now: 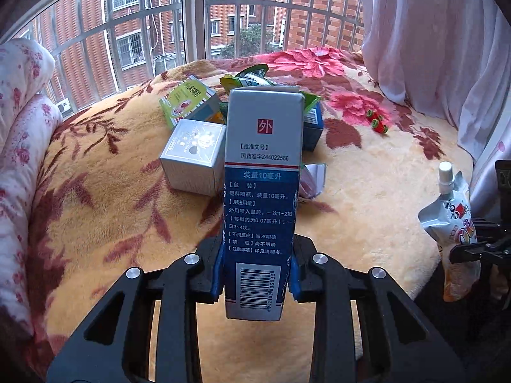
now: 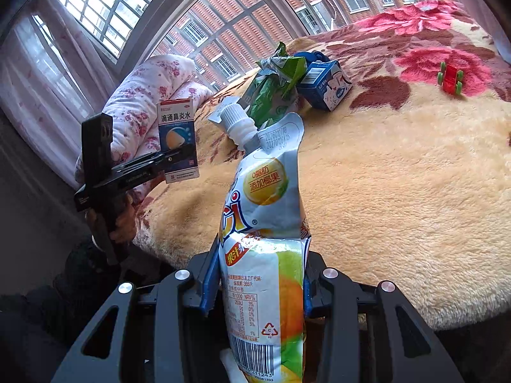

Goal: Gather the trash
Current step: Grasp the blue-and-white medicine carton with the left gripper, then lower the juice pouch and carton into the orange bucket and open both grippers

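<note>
Holding two pieces of trash, one per hand, both lifted clear of the blanket (image 1: 367, 191).

Item, left gripper (image 1: 258, 274): medicine box (image 1: 263, 172), tall, blue and grey. My pads are clamped on its lower sides near the barcode, so the long body stands up and away between my fingers. Gripped low, it can tip; held upright, it carries steady.

Item, right gripper (image 2: 258, 287): drink pouch (image 2: 268, 223), soft, white cap on top. My pads squeeze its waist and the foil creases there; the spout end leans ahead of my fingers. A mid-body pinch keeps a limp pouch from folding over.

Items still ahead of my left fingers, on the blanket: silver box (image 1: 191, 159) just left of the held box, green-labelled box (image 1: 188, 102) behind it, green wrapper (image 1: 249, 78) and blue carton (image 1: 311, 127) beyond, partly hidden. A small red toy (image 1: 378, 123) sits well off to the right; whether it counts as trash I cannot tell.

Judgement: both hands are full, so the next step is probably a bin. None is in view.
</note>
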{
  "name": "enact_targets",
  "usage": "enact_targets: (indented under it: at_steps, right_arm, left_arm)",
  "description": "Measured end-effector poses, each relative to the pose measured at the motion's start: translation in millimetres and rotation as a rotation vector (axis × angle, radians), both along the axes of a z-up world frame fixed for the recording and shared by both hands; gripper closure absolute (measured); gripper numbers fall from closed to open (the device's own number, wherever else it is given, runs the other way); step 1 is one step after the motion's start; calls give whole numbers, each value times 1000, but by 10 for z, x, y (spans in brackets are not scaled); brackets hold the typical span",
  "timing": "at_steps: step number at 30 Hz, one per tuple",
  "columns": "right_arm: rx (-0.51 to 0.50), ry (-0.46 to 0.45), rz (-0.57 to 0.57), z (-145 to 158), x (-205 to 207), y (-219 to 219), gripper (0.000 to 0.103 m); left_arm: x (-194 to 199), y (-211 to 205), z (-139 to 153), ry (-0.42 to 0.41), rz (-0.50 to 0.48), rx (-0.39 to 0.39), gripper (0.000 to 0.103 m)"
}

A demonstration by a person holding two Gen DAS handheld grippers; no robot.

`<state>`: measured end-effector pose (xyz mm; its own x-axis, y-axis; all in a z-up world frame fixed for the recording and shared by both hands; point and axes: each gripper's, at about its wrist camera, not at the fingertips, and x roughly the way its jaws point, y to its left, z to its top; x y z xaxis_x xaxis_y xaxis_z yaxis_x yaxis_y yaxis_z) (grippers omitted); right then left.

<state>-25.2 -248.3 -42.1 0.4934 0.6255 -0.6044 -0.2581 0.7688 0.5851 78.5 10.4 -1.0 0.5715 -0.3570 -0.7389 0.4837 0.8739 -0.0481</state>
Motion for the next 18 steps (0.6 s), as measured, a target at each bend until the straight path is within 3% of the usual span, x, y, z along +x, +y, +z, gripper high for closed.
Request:
enact_targets:
  at_steps: [5,18]
  right_arm:
    - [-31,-21,2,46,-148,34,64]
    - [-96,-51,36,76,-544,178,64]
  left_arm:
    - [-330,-22,9,2,10,-15,74]
    - [-1098,-188,-166,5,47,41,74]
